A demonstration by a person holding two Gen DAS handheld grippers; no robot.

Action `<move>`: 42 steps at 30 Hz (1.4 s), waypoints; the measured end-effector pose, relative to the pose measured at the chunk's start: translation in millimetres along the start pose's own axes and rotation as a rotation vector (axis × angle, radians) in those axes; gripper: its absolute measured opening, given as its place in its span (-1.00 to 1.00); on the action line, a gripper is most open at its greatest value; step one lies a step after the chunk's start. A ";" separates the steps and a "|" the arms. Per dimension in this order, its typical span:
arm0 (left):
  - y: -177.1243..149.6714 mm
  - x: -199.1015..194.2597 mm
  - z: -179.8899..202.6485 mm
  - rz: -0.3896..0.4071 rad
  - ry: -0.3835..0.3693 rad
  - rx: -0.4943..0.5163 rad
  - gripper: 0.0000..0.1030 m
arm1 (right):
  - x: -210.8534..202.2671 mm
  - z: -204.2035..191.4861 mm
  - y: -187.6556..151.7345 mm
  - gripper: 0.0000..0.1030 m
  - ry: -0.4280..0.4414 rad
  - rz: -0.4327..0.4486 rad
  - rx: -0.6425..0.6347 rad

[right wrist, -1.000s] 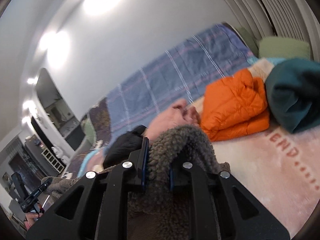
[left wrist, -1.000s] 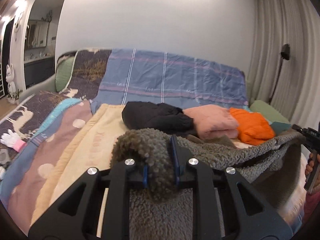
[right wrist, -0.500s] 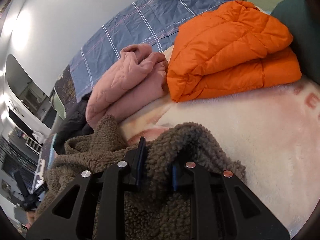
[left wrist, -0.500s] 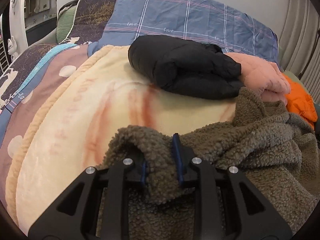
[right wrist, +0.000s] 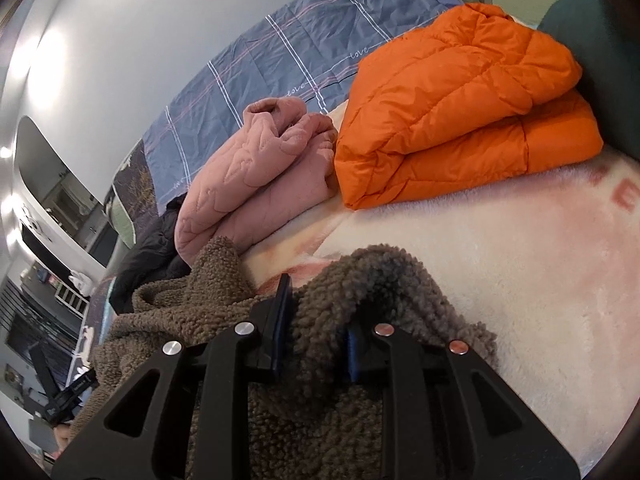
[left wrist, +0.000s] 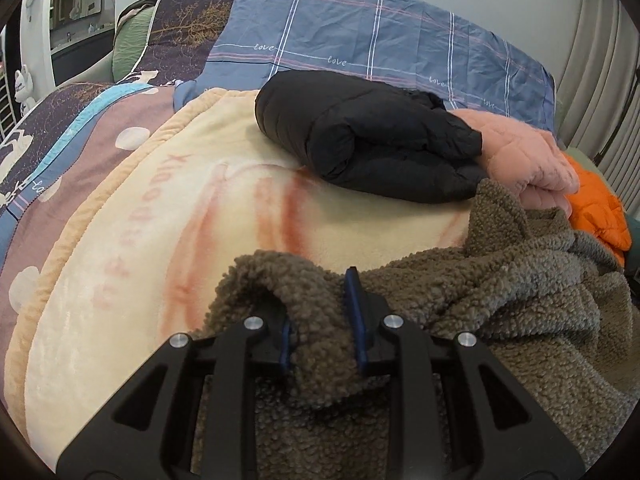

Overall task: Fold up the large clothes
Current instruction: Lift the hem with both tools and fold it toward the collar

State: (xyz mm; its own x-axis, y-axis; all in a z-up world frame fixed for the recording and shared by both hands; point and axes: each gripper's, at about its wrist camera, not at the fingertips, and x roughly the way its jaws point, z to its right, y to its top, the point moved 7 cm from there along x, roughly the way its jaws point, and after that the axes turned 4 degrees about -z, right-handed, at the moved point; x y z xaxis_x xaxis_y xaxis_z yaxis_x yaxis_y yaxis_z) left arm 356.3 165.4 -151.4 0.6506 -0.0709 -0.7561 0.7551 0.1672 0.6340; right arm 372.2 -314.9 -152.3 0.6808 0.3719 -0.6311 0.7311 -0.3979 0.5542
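A brown fleece garment (left wrist: 520, 300) lies bunched on a cream blanket (left wrist: 160, 220) on the bed. My left gripper (left wrist: 320, 320) is shut on a fold of the fleece at its left edge. My right gripper (right wrist: 316, 320) is shut on another fold of the same fleece (right wrist: 192, 308) at its right edge, low over the blanket (right wrist: 500, 260). The left gripper (right wrist: 64, 400) shows small at the lower left of the right wrist view.
Folded clothes lie in a row behind the fleece: a black jacket (left wrist: 360, 132), a pink quilted garment (right wrist: 256, 172) and an orange puffer jacket (right wrist: 460, 108). A dark green item (right wrist: 600, 52) sits far right. A blue plaid cover (left wrist: 360, 36) stands along the wall.
Both grippers have come down and forward with the fleece, from held up in the air to resting low on the blanket near the folded clothes.
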 end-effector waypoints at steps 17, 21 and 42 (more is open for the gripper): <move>7.4 -165.3 9.6 0.276 -0.016 0.039 0.27 | -131.0 -43.3 -3.1 0.44 -0.098 0.099 -0.209; -1.9 -154.3 52.0 0.233 0.025 0.202 -0.25 | -125.3 -69.4 -24.0 0.44 -0.180 0.076 -0.372; 36.6 7.9 33.2 0.002 0.245 0.487 -0.80 | 27.4 -41.1 23.4 -0.63 -0.302 -0.238 -0.671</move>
State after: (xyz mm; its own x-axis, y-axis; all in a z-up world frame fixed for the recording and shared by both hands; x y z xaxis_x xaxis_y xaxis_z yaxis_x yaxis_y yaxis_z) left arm 391.8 138.3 -128.8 0.6582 0.1701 -0.7334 0.7419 -0.3118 0.5936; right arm 409.7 -279.6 -134.3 0.5304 0.1008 -0.8418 0.7927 0.2932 0.5345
